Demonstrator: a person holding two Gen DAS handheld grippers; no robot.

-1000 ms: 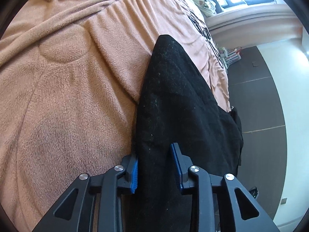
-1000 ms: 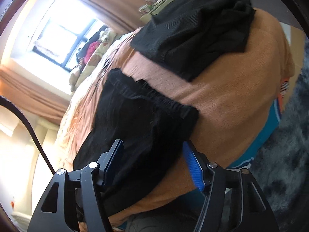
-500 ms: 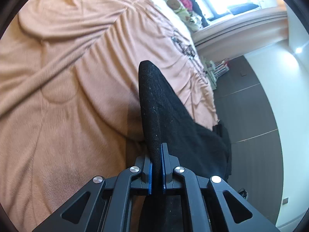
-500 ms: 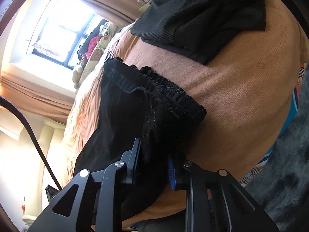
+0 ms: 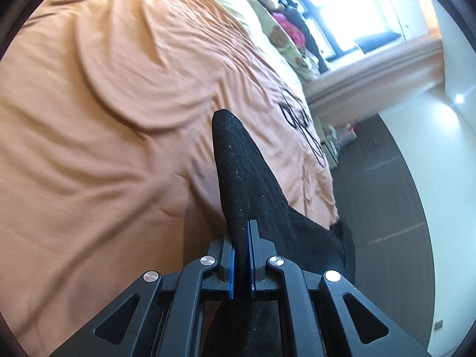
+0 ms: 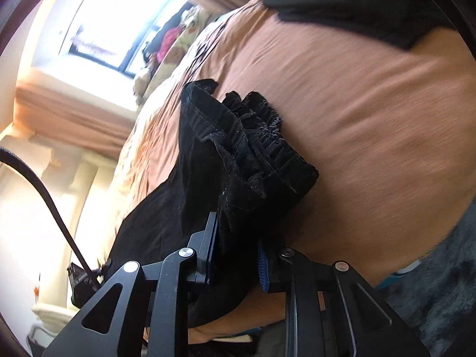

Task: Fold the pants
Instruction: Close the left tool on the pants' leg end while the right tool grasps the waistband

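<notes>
Clamping a fold of the black pants (image 5: 238, 184), the left tongs (image 5: 241, 239) sit at the bottom centre of the left wrist view with their blue pads pressed together on the cloth. From that grip the fabric rises as a narrow, tapering ridge toward the middle of the frame, while more of it hangs off to the lower right over the bed's edge. Around it spreads the orange blanket (image 5: 89, 136) of the bed, creased in long curved folds across the left half. Past the ridge, at the upper right, lie pale patterned bedding with a heap of pink and dark items (image 5: 293, 29), then a bright window (image 5: 354, 9); dark flooring (image 5: 383, 184) fills the right side.

Seen from the right wrist, the right tongs (image 6: 236, 247) at the bottom centre have just been closing, and they pinch a thick bunch of the pants (image 6: 244, 154) near the gathered elastic waistband, which crumples upward in the middle of the frame. Below left, the garment trails down over the blanket (image 6: 372, 125). A black cable (image 6: 44, 196) curves through the left side. Farther off, at the top right, another dark garment (image 6: 357, 0) rests on the bed, and the window (image 6: 119, 20) glows at the upper left.
</notes>
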